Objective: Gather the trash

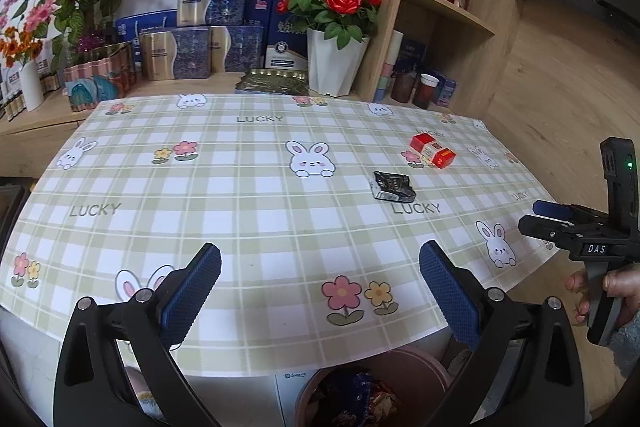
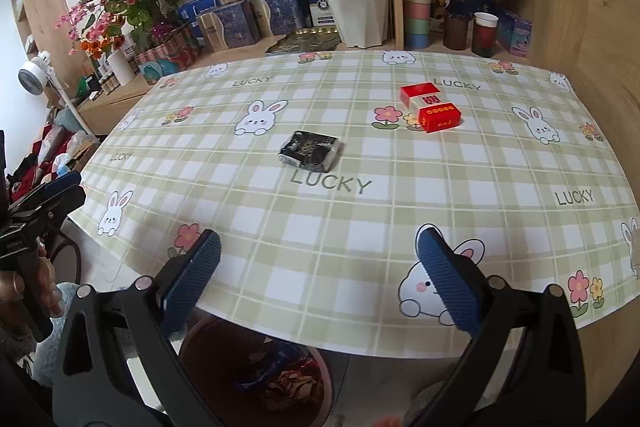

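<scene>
Both grippers spread, empty: left gripper point(image 1: 320, 291), right gripper point(image 2: 320, 279). Ahead on table point(image 2: 500, 163): black pack point(image 2: 310, 155), red box point(image 2: 432, 107) uncollected. Bin point(image 2: 256, 375) below already holds scraps.

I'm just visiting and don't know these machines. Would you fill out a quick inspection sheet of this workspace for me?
Surface: table under a green plaid bunny cloth.
Job's things: black packet near the middle; red box behind it to the right, lid open; pink bin with trash below the near edge.
Clutter: nothing seen on the cloth.
Grippers: left claw and right claw both open, holding nothing, near the table's front edge.
Cables: nothing seen.
Surroundings: gift boxes, rose pot, wooden shelf with cups.
</scene>
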Motion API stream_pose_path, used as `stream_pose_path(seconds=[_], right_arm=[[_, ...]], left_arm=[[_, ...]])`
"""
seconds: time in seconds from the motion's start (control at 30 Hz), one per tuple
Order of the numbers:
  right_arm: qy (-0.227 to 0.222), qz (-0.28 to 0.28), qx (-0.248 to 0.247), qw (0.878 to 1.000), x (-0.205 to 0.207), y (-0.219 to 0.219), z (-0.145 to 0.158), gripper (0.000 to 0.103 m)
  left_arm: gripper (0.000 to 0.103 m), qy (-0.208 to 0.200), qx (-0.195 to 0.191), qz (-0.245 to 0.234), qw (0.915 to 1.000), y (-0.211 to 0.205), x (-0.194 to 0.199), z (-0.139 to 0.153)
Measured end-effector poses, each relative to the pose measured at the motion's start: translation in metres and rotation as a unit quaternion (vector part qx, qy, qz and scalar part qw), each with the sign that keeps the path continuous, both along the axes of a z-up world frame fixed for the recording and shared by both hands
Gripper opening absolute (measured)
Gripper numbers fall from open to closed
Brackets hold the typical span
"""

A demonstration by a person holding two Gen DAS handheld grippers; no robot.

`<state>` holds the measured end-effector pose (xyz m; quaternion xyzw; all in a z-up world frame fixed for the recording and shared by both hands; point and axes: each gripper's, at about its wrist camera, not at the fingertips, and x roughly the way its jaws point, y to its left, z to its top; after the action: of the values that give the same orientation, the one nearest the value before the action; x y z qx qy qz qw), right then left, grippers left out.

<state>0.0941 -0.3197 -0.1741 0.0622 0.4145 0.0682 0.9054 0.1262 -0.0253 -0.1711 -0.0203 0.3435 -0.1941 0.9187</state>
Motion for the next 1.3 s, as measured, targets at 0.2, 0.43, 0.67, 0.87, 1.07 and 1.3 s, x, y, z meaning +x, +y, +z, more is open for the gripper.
stream_pose_path(seconds=[0.2,0.43,0.67,0.87,1.07,1.3], right_arm=[[0.013,-0.014,0.003,1.000,0.011,-0.019,-0.008,0.097],[0.022,-0.018,-0.012,1.000,0.028,-0.038,-0.016,0.097],[0.027,-0.035,-0.011,0.999,0.050,-0.063,-0.025,0.097],[0.033,-0.050,0.000,0.998,0.064,-0.081,-0.036,0.097],[0.051,-0.058,0.002,0.997,0.073,-0.090,-0.050,0.097],[0.047,-0.062,0.003,0.997,0.078,-0.095,-0.046,0.097]], left_arm=[[0.097,0.009,-0.005,-0.016,0.9998,-0.019,0.018,-0.009],[0.097,0.031,0.001,-0.025,0.9992,-0.042,0.046,-0.023],[0.097,0.046,0.010,-0.054,0.9974,-0.084,0.078,-0.036],[0.097,0.071,0.002,-0.080,0.9942,-0.125,0.114,-0.049],[0.074,0.106,-0.010,-0.062,0.9924,-0.140,0.157,-0.073],[0.073,0.126,-0.009,-0.058,0.9903,-0.157,0.183,-0.093]])
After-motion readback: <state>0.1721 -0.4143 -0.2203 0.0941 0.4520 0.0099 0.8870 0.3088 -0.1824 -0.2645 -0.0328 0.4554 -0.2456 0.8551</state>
